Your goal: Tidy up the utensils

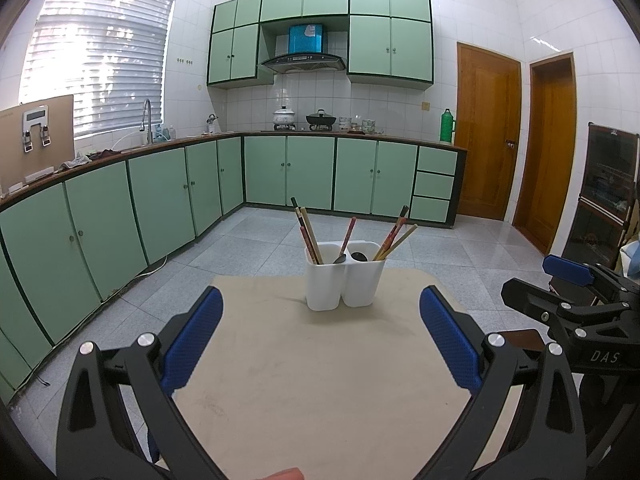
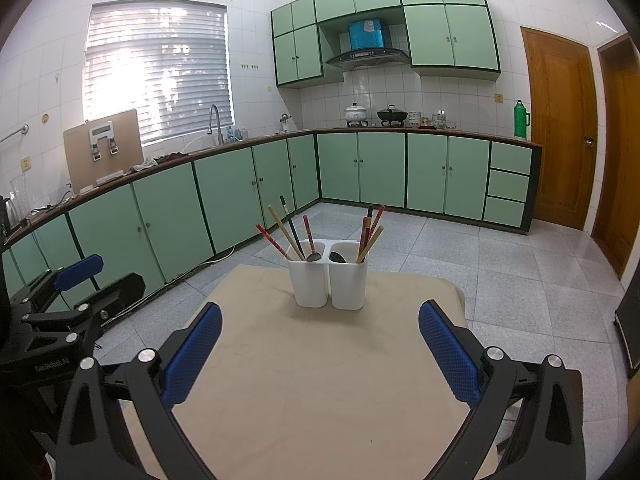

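Note:
A white two-compartment utensil holder (image 1: 343, 280) (image 2: 327, 280) stands upright at the far end of a small beige table (image 1: 304, 380) (image 2: 316, 380). Both compartments hold several chopsticks (image 1: 308, 230) (image 2: 285, 232) and a dark spoon (image 1: 359, 256) (image 2: 338, 257). My left gripper (image 1: 320, 336) is open and empty, held back from the holder above the table. My right gripper (image 2: 320, 340) is also open and empty, level with the left one. The right gripper shows at the right edge of the left wrist view (image 1: 568, 280); the left gripper shows at the left edge of the right wrist view (image 2: 76, 276).
The table stands on a grey tiled floor (image 1: 260, 248). Green base cabinets (image 1: 160, 196) with a counter run along the left and back walls. Wooden doors (image 1: 488, 132) are at the right. A dark cabinet (image 1: 608, 192) stands at the far right.

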A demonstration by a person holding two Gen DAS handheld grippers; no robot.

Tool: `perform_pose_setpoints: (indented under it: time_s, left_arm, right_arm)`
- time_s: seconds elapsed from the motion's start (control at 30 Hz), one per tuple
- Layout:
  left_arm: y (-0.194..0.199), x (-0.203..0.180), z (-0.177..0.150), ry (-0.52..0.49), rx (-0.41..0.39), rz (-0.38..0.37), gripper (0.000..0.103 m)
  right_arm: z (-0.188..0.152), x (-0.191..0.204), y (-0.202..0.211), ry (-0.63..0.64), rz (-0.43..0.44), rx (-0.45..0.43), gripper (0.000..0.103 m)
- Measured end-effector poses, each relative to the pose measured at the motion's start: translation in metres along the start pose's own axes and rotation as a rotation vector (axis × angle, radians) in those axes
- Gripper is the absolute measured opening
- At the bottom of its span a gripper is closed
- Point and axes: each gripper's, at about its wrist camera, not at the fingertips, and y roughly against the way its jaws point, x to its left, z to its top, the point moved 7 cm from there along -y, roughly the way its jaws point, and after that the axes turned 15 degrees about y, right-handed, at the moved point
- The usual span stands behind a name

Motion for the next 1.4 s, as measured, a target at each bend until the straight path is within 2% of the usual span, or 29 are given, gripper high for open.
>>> perform_pose_setpoints:
  time_s: [1.4]
  left_arm:
    - [-0.005,-0.001,-0.003,0.017,0.012,0.011,0.096]
  right_arm:
    - [-0.011,-0.001,-0.008,0.003,-0.007,0.018,0.097]
